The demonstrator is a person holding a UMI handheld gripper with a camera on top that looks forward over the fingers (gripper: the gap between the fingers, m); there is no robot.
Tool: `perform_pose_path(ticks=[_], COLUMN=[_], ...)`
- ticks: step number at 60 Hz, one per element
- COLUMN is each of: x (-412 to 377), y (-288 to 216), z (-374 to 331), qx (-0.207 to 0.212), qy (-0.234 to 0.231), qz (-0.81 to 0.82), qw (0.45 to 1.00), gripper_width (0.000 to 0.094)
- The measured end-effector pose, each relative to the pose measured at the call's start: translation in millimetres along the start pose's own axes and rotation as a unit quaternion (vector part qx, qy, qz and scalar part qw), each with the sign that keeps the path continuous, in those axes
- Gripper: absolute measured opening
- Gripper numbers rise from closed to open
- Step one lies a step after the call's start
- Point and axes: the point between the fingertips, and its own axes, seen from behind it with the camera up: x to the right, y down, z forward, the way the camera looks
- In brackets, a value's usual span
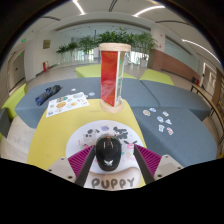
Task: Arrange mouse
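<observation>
i am holding the gripper (109,163) with its fingers clamping a dark mouse (108,152) over a round white mat (92,135) near the table's (60,128) front edge.

Large indoor hall or lounge: strip ceiling lights (150,10), row of potted plants (105,42), tall red display stand (111,76) on colour-blocked table (45,135).
</observation>
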Motion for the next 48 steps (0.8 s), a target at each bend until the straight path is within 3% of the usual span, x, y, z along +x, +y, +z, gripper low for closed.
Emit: perform_pose_path(ticks=[23, 48], x=[-68.5, -70.2], y=[14.3, 53.6], z=[-209.5, -236.9], qx=[0.093, 0.110], qy=[-0.045, -0.043], qz=[0.007, -0.019], qw=[0.995, 0.993], gripper_width=[0.0843, 0.0831])
